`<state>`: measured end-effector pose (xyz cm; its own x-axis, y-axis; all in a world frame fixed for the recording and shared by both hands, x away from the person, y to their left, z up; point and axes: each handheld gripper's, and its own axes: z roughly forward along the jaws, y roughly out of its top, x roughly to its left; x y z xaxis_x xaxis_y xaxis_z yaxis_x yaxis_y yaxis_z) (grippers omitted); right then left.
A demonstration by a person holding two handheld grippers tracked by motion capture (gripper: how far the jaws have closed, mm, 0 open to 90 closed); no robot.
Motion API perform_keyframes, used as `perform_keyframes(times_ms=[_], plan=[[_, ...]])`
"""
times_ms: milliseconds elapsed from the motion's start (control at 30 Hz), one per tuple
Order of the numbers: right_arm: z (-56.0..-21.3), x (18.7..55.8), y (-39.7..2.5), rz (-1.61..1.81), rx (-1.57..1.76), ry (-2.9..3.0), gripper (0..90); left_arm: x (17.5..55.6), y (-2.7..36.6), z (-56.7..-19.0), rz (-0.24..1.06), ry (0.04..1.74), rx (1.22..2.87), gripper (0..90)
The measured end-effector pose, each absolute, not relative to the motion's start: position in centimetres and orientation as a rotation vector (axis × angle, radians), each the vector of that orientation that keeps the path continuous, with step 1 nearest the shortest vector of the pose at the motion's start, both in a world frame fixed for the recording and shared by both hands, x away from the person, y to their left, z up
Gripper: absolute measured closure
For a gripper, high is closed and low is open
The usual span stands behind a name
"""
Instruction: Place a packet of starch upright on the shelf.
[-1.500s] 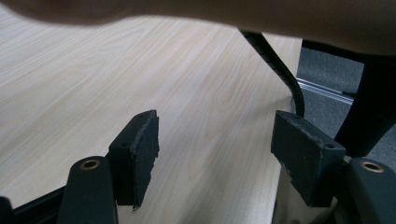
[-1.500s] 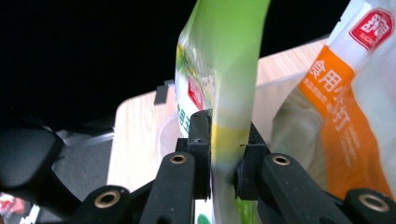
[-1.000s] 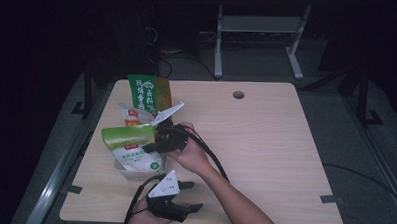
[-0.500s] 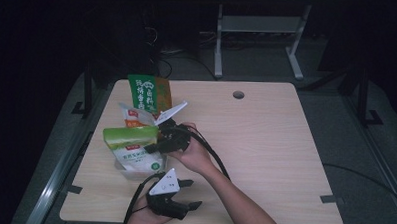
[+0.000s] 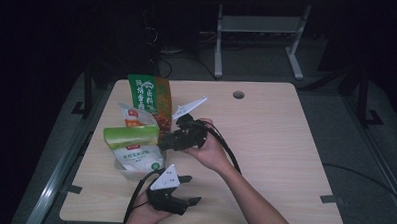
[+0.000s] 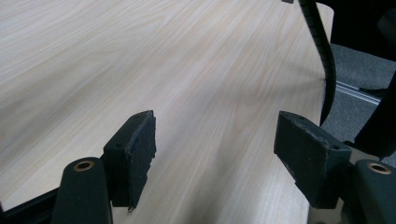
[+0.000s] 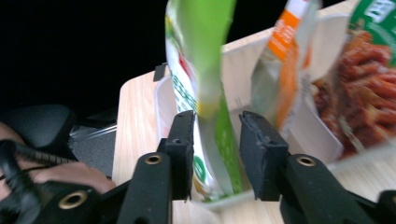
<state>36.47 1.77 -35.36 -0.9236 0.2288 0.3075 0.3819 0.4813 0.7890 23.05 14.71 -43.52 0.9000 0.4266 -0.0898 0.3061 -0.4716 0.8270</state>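
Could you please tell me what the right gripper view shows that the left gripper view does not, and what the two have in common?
The right gripper view shows the right tool, its jaws set either side of a green-topped packet, beside an orange-labelled packet, a red snack bag and a clear tray. The left gripper view shows the left tool, jaws wide apart with nothing between them, and a black cable. Both show the wooden table.

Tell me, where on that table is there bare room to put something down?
The table's whole right half, from its cable hole down to the near edge, is bare. The left side is crowded with snack bags: green-topped bag, tall green-and-orange bag.
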Motion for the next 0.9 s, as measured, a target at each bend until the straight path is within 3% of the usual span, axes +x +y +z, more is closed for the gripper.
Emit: perform_keyframes(times_ms=[400, 900], plan=[[-35.4, 37.2, -2.6, -1.405, -0.656, -2.584, 51.4, 23.7, 14.6, -43.7, 0.165, 0.542, 2.091, 28.2], [-35.9, 37.9, -6.4, -1.366, -0.779, -2.592, 44.9, 24.3, 14.8, -43.5, 0.189, 0.551, 2.090, 27.9]])
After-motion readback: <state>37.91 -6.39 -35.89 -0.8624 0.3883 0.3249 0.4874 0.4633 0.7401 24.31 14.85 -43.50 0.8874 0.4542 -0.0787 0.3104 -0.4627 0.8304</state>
